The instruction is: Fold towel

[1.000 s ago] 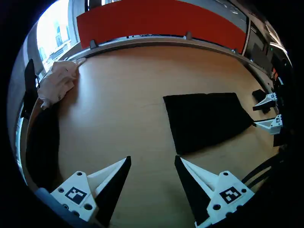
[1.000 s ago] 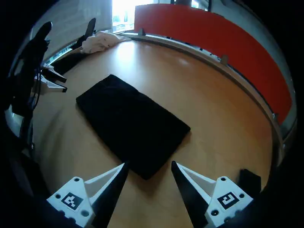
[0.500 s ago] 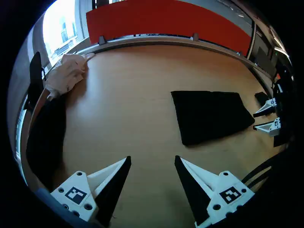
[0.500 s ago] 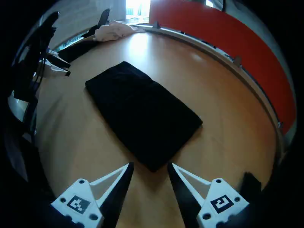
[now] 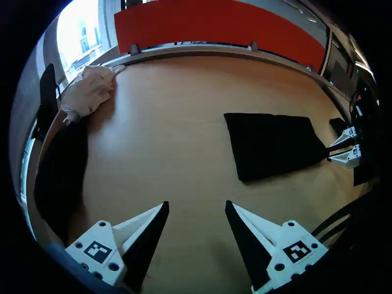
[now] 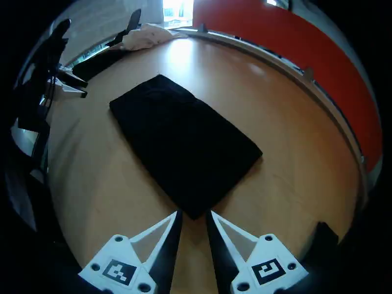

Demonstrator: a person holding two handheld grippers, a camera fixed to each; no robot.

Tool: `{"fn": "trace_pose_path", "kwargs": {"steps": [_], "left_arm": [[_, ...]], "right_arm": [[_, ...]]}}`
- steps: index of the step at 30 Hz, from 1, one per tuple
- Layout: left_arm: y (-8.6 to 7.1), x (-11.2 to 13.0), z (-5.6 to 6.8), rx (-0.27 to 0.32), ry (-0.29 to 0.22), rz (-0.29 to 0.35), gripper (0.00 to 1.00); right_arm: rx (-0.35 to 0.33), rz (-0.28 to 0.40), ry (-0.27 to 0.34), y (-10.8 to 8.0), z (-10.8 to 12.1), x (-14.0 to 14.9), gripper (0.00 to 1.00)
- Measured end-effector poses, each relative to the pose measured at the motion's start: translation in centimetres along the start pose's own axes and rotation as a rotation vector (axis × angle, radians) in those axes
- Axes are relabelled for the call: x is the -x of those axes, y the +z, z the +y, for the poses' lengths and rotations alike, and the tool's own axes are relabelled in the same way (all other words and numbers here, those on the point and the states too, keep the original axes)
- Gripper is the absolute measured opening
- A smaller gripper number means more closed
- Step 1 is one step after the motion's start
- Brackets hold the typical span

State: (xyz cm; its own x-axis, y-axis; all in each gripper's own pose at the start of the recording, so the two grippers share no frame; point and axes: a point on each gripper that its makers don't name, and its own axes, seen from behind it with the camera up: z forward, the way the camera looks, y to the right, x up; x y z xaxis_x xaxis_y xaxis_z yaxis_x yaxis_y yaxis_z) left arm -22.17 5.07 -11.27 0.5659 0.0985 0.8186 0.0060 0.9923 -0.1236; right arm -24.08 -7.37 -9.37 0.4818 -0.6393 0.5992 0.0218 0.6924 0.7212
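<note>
A black towel (image 5: pixel 274 144) (image 6: pixel 183 139) lies folded flat as a rectangle on the wooden table (image 5: pixel 161 142). My right gripper (image 6: pixel 193 218) is low at the towel's near corner. Its jaws are drawn in to a narrow gap, and the corner tip lies just between the fingertips, which do not press on it. In the left gripper view the right gripper (image 5: pixel 340 149) sits at the towel's right corner. My left gripper (image 5: pixel 196 208) hovers open over bare wood, well short of the towel's left edge, with nothing between its fingers. It is also seen far off in the right gripper view, as the left gripper (image 6: pixel 71 83).
A crumpled pale cloth (image 5: pixel 88 90) (image 6: pixel 147 36) lies at the table's far corner. A red panel (image 5: pixel 215 24) runs along the back edge. A dark chair (image 5: pixel 59 166) stands by the left edge. A small black object (image 5: pixel 338 125) (image 6: pixel 326 235) rests near the right gripper.
The right gripper's fingers have narrowed and moved in onto the towel's near corner. The left gripper has drifted slightly back and stayed open. The towel has not moved.
</note>
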Motion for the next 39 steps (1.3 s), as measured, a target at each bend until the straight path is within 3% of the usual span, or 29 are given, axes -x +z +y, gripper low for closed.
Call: {"fn": "trace_pose_path", "kwargs": {"steps": [8,21,31,39], "left_arm": [[0.0,0.1,-0.3,-0.005,-0.001,-0.003,0.84],[0.0,-0.3,-0.7,-0.01,0.003,0.0,0.85],[0.1,-1.0,-0.7,-0.012,0.01,0.007,0.85],[0.1,-1.3,-0.4,-0.009,0.011,0.011,0.85]], "right_arm": [[-0.003,-0.01,-0.005,0.0,0.0,0.3,0.06],[0.031,0.055,0.005,-1.4,0.9,-2.6,0.06],[0.082,0.139,-0.035,-4.7,2.4,-7.3,0.05],[0.117,0.178,-0.06,-7.2,3.7,-9.5,0.05]]}}
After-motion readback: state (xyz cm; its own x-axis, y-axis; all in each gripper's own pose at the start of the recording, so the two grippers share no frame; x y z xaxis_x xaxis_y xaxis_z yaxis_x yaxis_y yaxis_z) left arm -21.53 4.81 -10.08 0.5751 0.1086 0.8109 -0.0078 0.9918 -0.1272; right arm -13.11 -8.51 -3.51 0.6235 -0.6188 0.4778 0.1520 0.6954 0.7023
